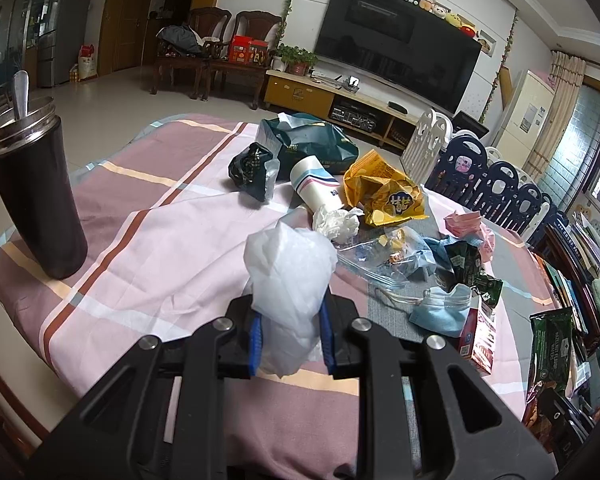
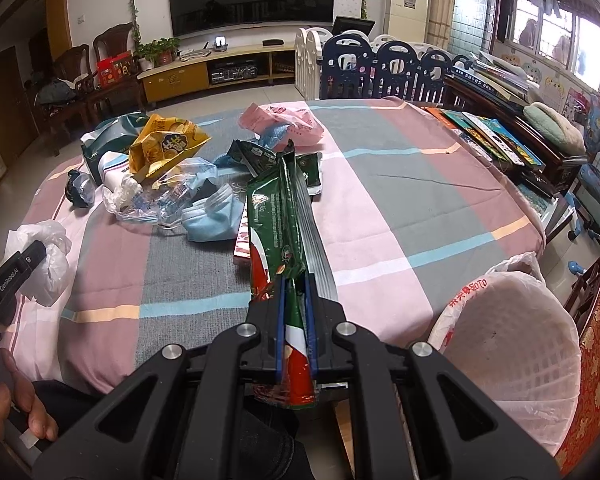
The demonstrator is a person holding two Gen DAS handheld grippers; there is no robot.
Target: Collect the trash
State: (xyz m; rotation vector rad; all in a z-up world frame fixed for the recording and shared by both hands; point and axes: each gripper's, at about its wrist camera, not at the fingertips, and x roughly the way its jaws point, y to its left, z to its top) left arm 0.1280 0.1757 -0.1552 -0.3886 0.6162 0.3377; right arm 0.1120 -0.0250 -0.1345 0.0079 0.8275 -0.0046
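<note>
The right gripper [image 2: 297, 320] clamped its fingers on a long green-and-red foil wrapper [image 2: 278, 216], long axis toward 12 o'clock; the white bag-lined bin [image 2: 512, 344] sat at 4 o'clock, nearer that hand, its bottom unseen. The left gripper [image 1: 290, 332] pinched a crumpled white plastic bag [image 1: 290, 264] above the table [image 2: 400, 184].
</note>
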